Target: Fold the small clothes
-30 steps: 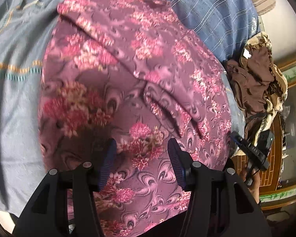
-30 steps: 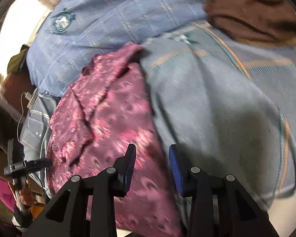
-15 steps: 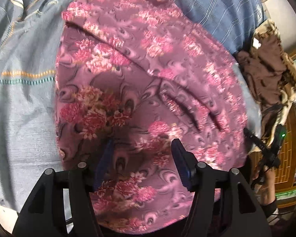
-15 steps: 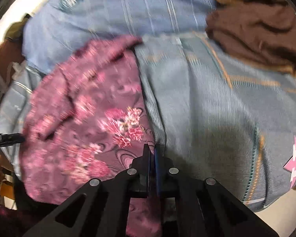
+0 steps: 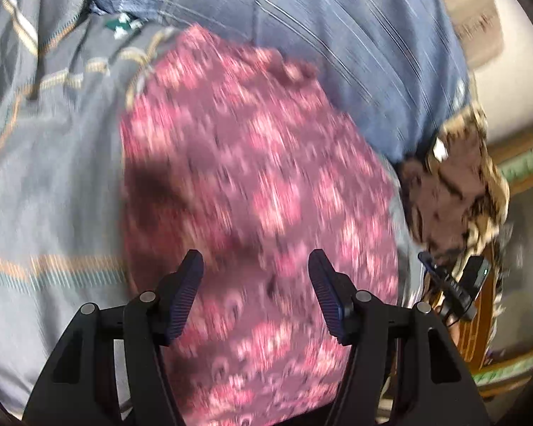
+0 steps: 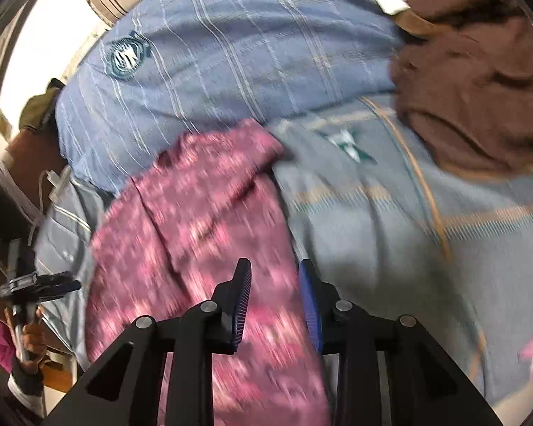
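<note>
A pink floral garment point(image 5: 248, 163) lies spread on top of other clothes, blurred by motion in both views. My left gripper point(image 5: 256, 259) hovers over its near part, open, with nothing pinched between the blue pads. In the right wrist view the same floral garment point(image 6: 202, 206) lies to the left, its edge meeting a grey striped garment point(image 6: 391, 230). My right gripper point(image 6: 273, 264) hangs above that edge with its jaws opening; cloth shows behind the gap, and the pads press on nothing.
A blue checked shirt point(image 5: 319, 35) point(image 6: 231, 53) lies behind the floral piece. A brown garment point(image 6: 479, 81) sits at the far right, and a brown leopard-print one point(image 5: 447, 195) at the right edge. A hand point(image 6: 28, 337) holds a black device point(image 6: 35, 284). Wooden furniture point(image 5: 479, 337) stands beyond.
The right jaws, shut half a second ago, have parted. Both grippers have lifted and drawn back from the cloth, so the floral garment looks smaller. The left jaws stand slightly wider.
</note>
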Demonstrator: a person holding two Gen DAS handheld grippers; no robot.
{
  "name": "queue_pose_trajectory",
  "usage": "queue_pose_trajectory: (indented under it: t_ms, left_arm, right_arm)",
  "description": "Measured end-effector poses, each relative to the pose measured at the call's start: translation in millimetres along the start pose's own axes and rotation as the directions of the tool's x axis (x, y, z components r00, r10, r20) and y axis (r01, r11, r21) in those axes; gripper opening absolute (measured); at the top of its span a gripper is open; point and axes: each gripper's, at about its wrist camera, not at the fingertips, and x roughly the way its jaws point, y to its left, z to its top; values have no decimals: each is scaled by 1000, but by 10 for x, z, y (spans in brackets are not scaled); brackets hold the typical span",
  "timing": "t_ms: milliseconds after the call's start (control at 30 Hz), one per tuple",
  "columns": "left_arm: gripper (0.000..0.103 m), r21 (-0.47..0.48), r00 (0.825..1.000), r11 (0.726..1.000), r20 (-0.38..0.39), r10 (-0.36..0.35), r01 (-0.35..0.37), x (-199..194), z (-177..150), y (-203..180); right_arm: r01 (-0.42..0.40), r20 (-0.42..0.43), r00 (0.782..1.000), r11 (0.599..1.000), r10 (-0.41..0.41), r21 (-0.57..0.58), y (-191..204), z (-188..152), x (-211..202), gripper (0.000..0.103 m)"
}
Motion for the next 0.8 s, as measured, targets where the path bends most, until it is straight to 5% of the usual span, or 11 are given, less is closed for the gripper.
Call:
queue_pose_trajectory:
  t_ms: [200,400,800]
  left_arm:
    - [62,-124,999,992,-34,15,-19,140,910,239]
    - [62,-159,994,982,-56,94,-102,462,1596,321]
    - [64,-235,991,965,-88,101,-119,955,2263,668]
  right_arm:
    - [-59,-40,997,998,59,-4,216,717,692,41]
    - [-25,-92,996,999,22,-32,308,1381,1459,43]
    - [-5,-219,976,999,-6,-47,335,1913,2650,48]
